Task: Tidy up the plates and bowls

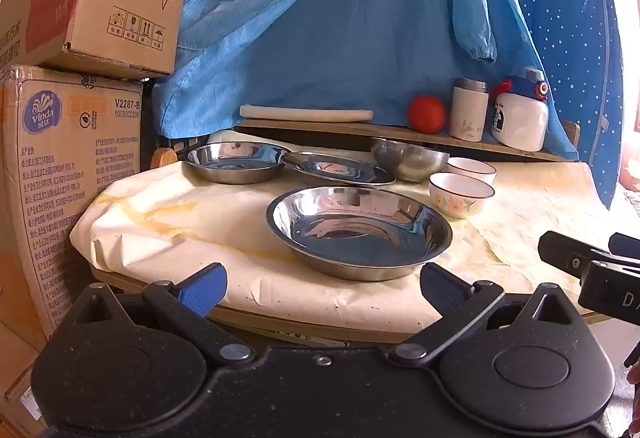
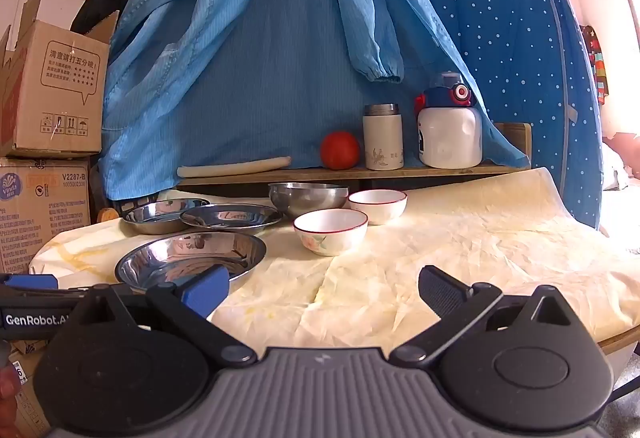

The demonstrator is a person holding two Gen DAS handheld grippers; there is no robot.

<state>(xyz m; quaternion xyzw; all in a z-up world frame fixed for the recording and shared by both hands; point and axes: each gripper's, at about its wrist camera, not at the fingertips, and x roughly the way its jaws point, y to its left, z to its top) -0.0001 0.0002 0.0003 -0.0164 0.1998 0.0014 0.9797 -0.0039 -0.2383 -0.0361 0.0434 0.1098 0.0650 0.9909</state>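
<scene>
Plates and bowls are all laid out loose on the cloth-covered table (image 2: 460, 238), nothing stacked yet. Taking the nearest steel plate (image 1: 359, 232) as the landmark: two more steel plates are seen behind it, one back-left (image 1: 236, 161) and one directly behind (image 1: 338, 167), the second apparently overlapping the first's rim. A steel bowl (image 1: 408, 157) sits behind and to the right, and two white bowls with red rims are set just right of the landmark plate, a nearer one (image 1: 460, 193) and a farther one (image 1: 472, 167).

Both tools are held spread wide with nothing gripped. The left gripper (image 1: 322, 286) is hovering just short of the landmark plate's near rim, roughly centred on it, not touching. The right gripper (image 2: 322, 288) is parked right of that plate, over bare cloth, with the nearer white bowl ahead of it.

Probably the first pick is being lined up. It's best done by pinching the plate at its rim, one finger inside and one under the lip, since shiny steel slips easily. The cloth looks wrinkly, so the under finger should be slid in carefully to avoid snagging.
</scene>
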